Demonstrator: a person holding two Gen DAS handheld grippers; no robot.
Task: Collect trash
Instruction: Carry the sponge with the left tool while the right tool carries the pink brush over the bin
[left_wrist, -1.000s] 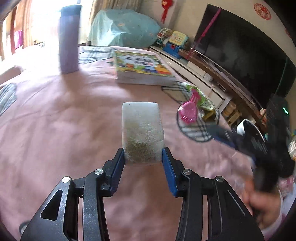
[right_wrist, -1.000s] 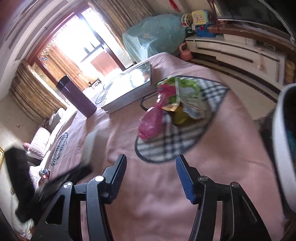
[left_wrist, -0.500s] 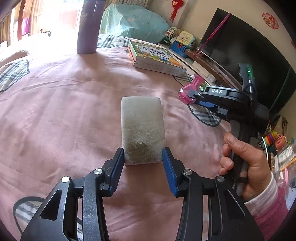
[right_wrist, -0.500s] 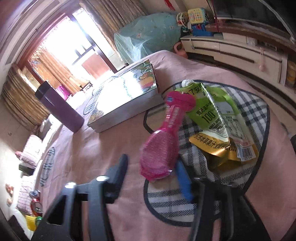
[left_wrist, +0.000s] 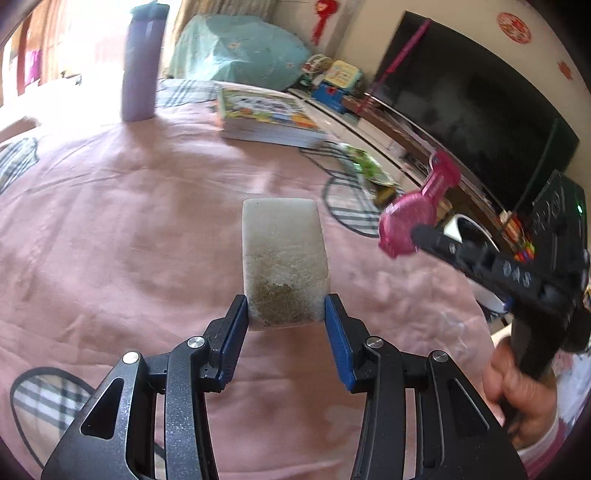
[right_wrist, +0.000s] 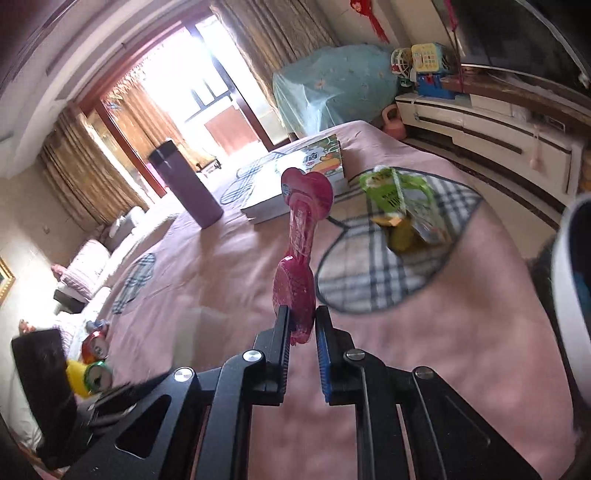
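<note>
Pink comb (right_wrist: 301, 258), pink plaid-patched cloth (left_wrist: 129, 229)

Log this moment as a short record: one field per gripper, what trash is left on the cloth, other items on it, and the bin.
left gripper: shut on white sponge block, held above the pink cloth
right gripper: shut on pink plastic wrapper, lifted off the cloth
trash left: green snack packet lying on a plaid heart patch
other items: purple tumbler standing upright; picture book lying flat
bin: white rim at the right edge of the right wrist view, off the cloth
</note>
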